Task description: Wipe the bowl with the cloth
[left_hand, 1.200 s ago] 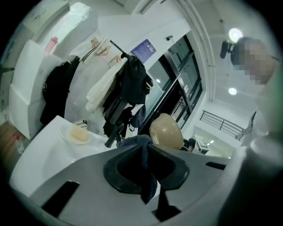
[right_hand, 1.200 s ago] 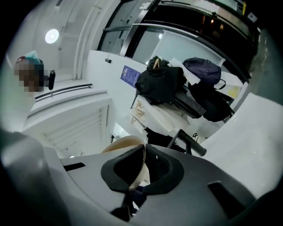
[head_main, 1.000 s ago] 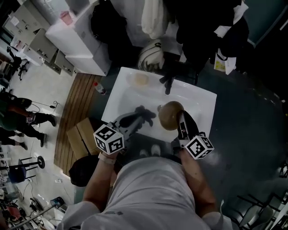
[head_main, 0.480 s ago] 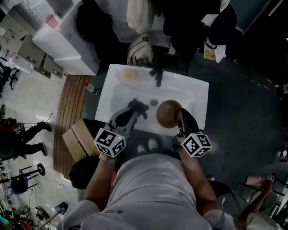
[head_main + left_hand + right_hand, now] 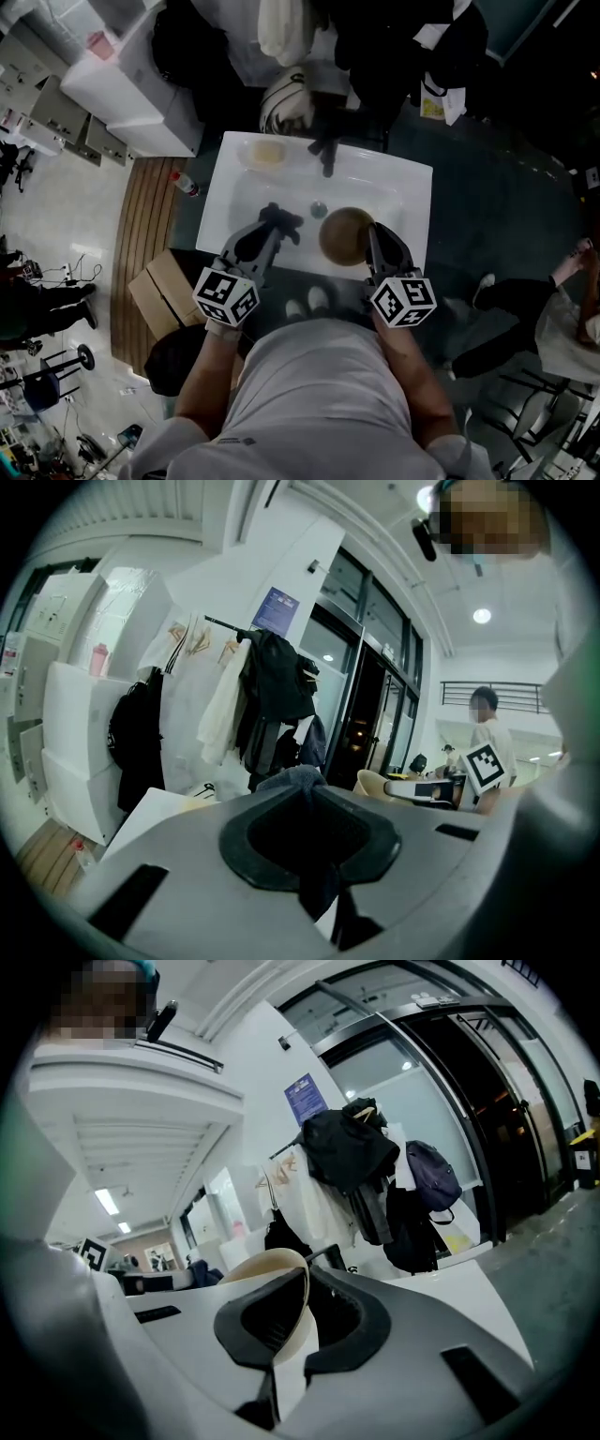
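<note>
A brown bowl (image 5: pixel 343 234) hangs over the white sink basin (image 5: pixel 412 202). My right gripper (image 5: pixel 371 240) is shut on its rim; in the right gripper view the cream-coloured bowl wall (image 5: pixel 277 1290) sits pinched between the jaws of the right gripper (image 5: pixel 302 1283). My left gripper (image 5: pixel 262 236) is shut on a dark cloth (image 5: pixel 279 221), held to the left of the bowl and apart from it. In the left gripper view the cloth (image 5: pixel 298 780) bunches out past the tips of the left gripper (image 5: pixel 315 797).
A black faucet (image 5: pixel 326 154) stands at the basin's far edge, with a pale round thing (image 5: pixel 266 154) on the back left corner. A cardboard box (image 5: pixel 165 281) sits on the floor at left. A person's legs (image 5: pixel 506 309) show at right.
Both grippers stay over the basin with cloth and bowl still held. Their marker cubes have rolled a little, the right one more. A person has come into view at right.
</note>
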`<state>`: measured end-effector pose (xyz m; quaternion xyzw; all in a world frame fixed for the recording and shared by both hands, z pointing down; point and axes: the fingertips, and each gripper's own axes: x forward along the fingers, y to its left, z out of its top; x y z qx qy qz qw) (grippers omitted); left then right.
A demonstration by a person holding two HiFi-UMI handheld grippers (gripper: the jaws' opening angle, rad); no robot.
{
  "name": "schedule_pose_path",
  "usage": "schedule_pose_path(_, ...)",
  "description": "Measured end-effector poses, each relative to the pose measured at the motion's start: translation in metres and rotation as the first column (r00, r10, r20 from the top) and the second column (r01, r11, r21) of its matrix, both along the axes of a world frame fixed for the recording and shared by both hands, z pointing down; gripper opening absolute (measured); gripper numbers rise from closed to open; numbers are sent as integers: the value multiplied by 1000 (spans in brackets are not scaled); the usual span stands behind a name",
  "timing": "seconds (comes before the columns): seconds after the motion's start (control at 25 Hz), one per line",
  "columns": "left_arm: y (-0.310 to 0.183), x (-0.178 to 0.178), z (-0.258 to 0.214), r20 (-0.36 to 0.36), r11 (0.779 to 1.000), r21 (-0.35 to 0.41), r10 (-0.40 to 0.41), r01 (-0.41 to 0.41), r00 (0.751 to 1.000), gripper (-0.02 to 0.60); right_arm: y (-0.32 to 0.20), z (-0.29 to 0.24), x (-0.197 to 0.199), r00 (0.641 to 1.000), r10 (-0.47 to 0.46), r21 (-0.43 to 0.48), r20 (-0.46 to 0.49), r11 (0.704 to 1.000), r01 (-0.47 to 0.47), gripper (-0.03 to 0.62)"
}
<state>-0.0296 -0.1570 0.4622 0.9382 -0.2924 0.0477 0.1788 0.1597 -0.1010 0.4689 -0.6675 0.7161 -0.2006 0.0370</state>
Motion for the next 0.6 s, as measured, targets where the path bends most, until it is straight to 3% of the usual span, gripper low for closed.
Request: schedule_pose_path(0.6,-1,-6,5,7,1000,-17,-6,6,1000,44,-9,-2,-12,998,-41,-5,-46,999,40,32)
